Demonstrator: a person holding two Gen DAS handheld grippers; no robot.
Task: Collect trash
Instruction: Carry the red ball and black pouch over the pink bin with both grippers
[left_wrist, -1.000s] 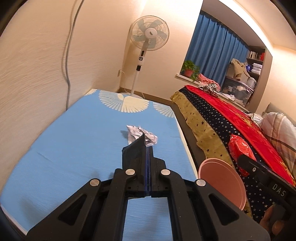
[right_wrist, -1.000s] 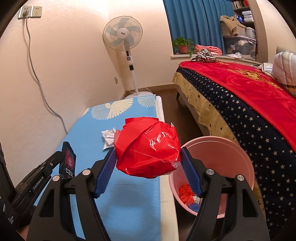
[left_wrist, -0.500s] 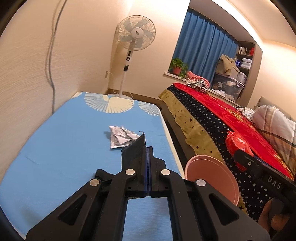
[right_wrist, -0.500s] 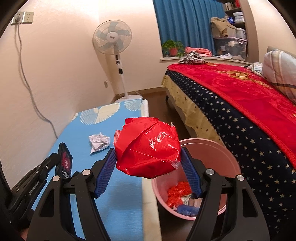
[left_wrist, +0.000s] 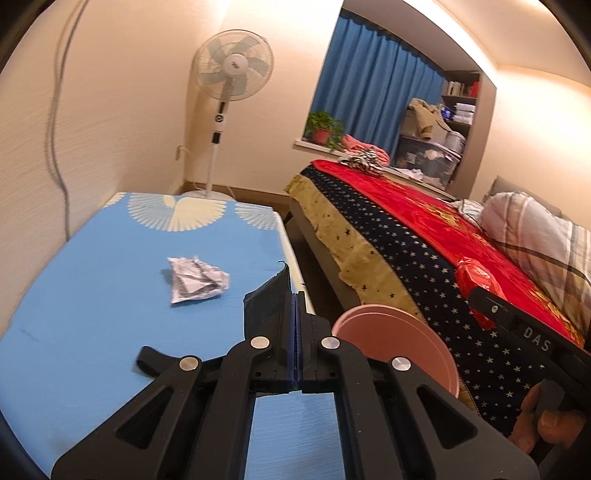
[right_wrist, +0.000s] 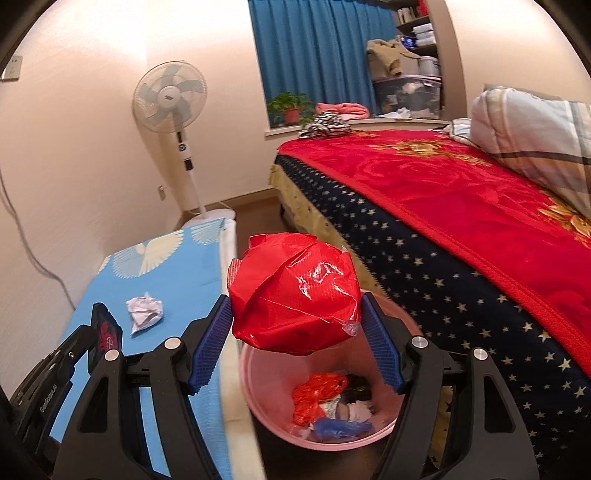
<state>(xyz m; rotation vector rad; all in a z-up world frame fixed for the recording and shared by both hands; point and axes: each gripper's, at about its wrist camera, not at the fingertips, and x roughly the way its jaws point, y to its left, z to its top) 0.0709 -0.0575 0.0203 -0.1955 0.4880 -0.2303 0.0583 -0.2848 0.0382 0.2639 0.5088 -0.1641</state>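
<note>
Centrally, right gripper (right_wrist: 295, 317) clenched on crumpled red plastic wrapper (right_wrist: 295, 291), poised above pink plastic bin (right_wrist: 258, 398) for dropping; left gripper (left_wrist: 294, 295) closed empty.

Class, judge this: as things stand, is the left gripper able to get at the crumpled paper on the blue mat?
Probably yes: nothing lies between the left gripper and the crumpled paper on the blue mat, but its jaws are shut on a black scrap.
</note>
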